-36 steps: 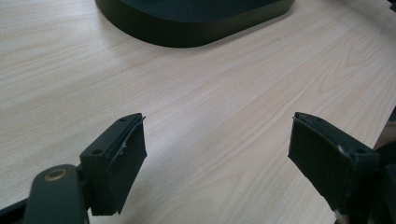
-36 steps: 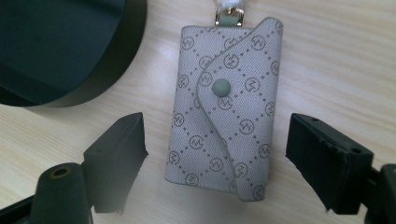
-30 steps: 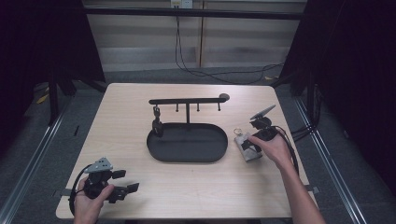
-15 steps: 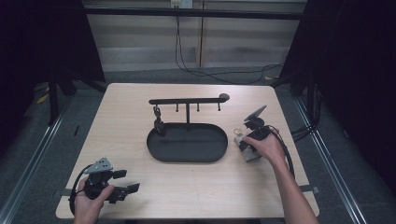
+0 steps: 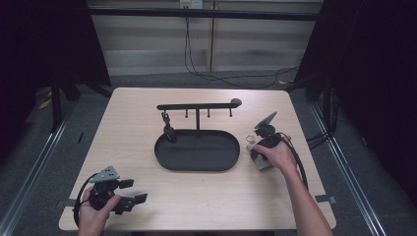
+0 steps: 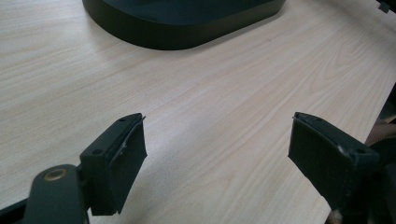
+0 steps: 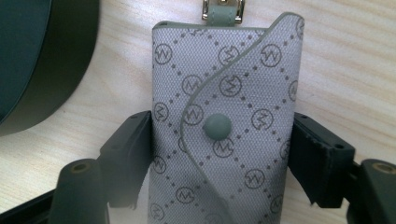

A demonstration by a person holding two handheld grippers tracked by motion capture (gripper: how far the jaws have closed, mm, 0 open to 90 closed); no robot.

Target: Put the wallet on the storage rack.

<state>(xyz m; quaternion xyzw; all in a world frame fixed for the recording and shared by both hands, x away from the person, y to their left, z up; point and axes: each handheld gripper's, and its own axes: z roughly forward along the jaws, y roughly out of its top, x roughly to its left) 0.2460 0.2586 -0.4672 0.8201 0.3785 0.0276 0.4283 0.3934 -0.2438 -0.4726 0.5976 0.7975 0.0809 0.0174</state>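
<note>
The right gripper has the grey pouch between its two jaws. The jaws have just been closing, and now their pads touch the two long sides of the pouch, so they pinch it. The pouch lies flat on the table. It has a printed pattern, a curved flap and a round snap button in the middle, just between the jaws. A small metal clasp sits at the far end of the pouch, away from the jaws. In the high view the right gripper is under the person's right hand, and the black oval tray is just beside it, on its left. A black rack with hooks stands at the far side of the tray.

The left gripper has its jaws spread wide, with only bare table between them. The tray is ahead of these jaws, well apart from them. In the high view the left gripper rests near the front left corner of the table, held by the left hand.
</note>
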